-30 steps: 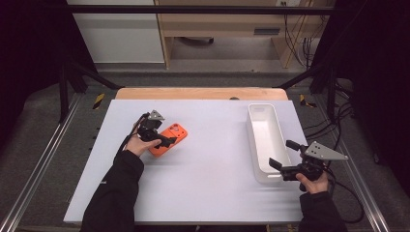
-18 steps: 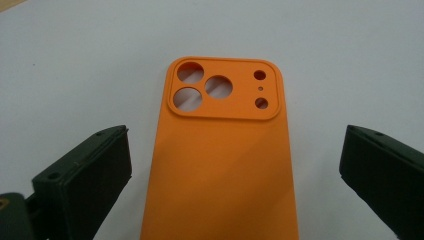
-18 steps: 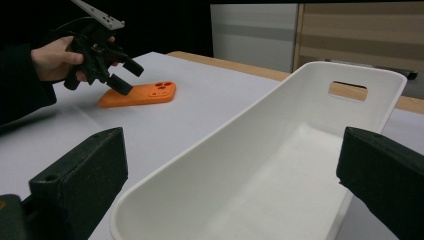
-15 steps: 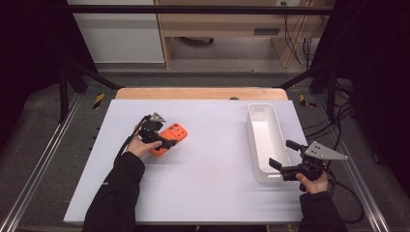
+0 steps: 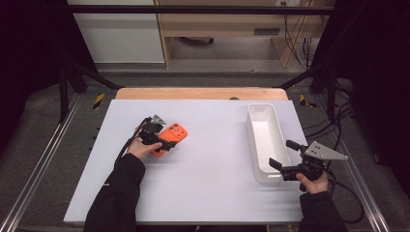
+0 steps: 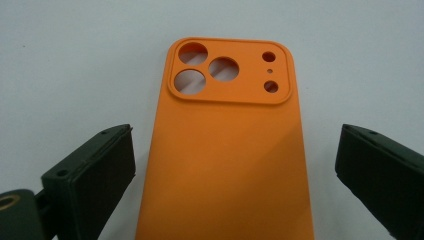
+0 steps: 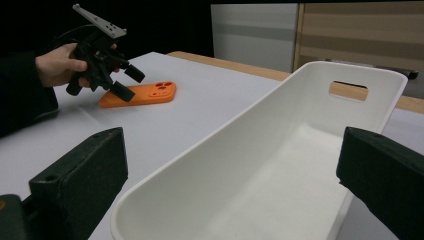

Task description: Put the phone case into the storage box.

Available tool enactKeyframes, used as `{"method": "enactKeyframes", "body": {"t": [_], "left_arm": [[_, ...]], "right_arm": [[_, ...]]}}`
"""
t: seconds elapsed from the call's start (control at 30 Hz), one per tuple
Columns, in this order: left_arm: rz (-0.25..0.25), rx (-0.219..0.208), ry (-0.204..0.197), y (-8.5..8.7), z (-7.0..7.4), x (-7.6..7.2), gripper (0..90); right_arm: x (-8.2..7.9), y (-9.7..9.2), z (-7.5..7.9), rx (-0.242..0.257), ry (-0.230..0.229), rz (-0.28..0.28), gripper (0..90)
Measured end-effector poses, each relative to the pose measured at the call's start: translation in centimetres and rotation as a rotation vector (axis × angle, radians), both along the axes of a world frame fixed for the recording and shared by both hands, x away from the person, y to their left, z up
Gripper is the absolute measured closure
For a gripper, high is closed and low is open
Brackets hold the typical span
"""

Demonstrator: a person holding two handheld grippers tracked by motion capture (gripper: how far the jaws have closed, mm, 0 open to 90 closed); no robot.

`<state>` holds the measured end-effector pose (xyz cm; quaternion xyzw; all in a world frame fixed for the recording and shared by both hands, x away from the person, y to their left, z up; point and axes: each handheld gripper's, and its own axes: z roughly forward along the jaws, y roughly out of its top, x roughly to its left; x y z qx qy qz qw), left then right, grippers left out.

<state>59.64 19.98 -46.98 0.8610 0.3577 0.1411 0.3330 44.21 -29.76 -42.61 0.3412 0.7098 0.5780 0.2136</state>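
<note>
Straddling: left gripper is bracketing the orange phone case, jaws just closing (gaps remaining, nothing gripped).
Waiting: right gripper is gaping beside the white bin.

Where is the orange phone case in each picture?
High view: the orange phone case lies left of the middle, at the left gripper.
Left gripper view: it lies in the middle, between the open jaws.
Right gripper view: far off, upper left.
Shared landmark: the white table.
</note>
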Motion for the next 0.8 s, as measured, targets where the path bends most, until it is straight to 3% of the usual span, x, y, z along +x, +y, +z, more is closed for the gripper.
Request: {"method": "enactKeyframes", "body": {"t": [0.8], "left_arm": [[-0.011, 0.037, 0.02, 0.15, -0.71, 0.26, 12.1]], "right_arm": [[0.03, -0.04, 0.01, -0.001, -0.001, 0.0, 0.5]]}}
